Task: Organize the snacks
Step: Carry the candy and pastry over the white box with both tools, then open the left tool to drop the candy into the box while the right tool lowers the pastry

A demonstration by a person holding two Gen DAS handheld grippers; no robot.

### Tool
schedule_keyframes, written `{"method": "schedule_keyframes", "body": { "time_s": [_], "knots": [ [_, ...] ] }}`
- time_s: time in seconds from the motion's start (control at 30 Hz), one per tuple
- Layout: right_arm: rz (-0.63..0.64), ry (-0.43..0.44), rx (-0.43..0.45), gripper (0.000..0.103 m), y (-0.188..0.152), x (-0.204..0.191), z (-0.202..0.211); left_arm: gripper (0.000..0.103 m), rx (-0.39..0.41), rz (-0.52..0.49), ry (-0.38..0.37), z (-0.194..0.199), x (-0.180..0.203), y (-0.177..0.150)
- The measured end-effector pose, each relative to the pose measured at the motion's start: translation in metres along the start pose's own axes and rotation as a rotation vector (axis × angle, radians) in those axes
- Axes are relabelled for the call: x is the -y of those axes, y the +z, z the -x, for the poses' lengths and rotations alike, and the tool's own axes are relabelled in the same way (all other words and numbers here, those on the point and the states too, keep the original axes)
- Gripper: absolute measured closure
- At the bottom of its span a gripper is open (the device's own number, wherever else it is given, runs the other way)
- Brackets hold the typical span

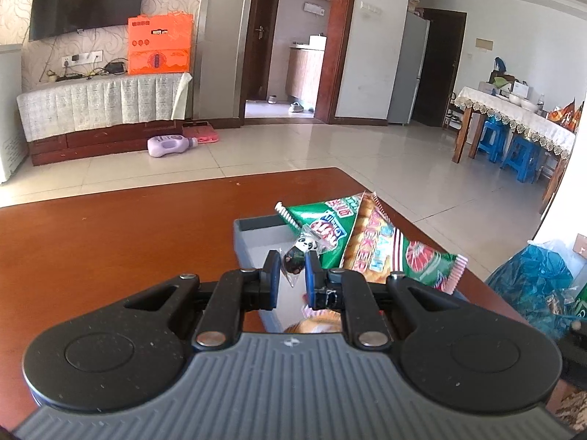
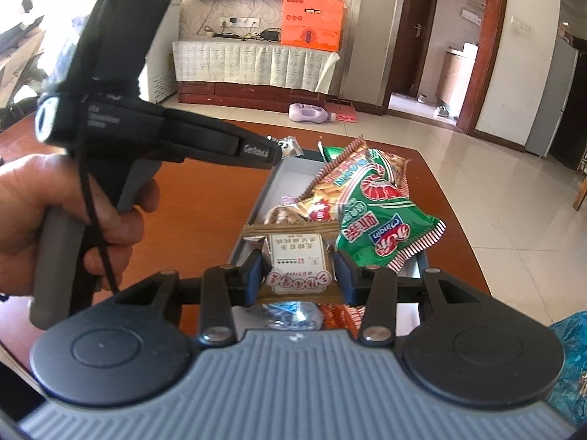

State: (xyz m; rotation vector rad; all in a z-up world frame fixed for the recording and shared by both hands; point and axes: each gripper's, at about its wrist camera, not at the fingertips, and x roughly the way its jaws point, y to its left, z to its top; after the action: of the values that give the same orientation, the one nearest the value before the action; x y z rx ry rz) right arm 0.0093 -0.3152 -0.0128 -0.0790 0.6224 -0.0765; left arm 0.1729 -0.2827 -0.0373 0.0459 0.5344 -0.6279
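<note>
Left gripper (image 1: 292, 262) is closed on a small panda candy (image 1: 298, 253) in a clear wrapper, pinched between the two blue pads. It holds the candy above the near part of a grey tray (image 1: 256, 236) that sits on a reddish-brown table (image 1: 110, 242).

Right gripper (image 2: 298, 273) is clamped on a small cream packet (image 2: 298, 266) with red print and gold-brown edges, held over the near end of the same tray (image 2: 269, 179).

Inside the tray, toward its right side: a green snack bag (image 2: 381, 227) with red shrimp artwork, leaning over the right rim, and an orange-red cracker bag (image 2: 330, 179) lying against it on its far side. More small wrapped sweets lie below the right gripper, partly hidden by it.

The left gripper's handle shows at the left of the right wrist view, gripped by the person's left hand (image 2: 44, 212).

Far background: purple bottle (image 1: 168, 145) lying on the tiled floor, orange box (image 1: 159, 44) on a covered cabinet.
</note>
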Motion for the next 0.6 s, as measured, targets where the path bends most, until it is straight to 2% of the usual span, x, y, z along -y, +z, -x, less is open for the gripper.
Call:
{"method": "schedule_keyframes", "body": {
  "time_s": [0.27,0.6],
  "knots": [
    [-0.042,0.002,-0.023,0.058,-0.005,0.016,-0.008,0.086,-0.019,-0.012,-0.002,-0.056,0.014,0.01],
    [-0.08,-0.022,-0.021,0.058,-0.007,0.032,-0.008,0.086,-0.025,-0.075,0.004,-0.078,0.035,0.009]
  ]
}}
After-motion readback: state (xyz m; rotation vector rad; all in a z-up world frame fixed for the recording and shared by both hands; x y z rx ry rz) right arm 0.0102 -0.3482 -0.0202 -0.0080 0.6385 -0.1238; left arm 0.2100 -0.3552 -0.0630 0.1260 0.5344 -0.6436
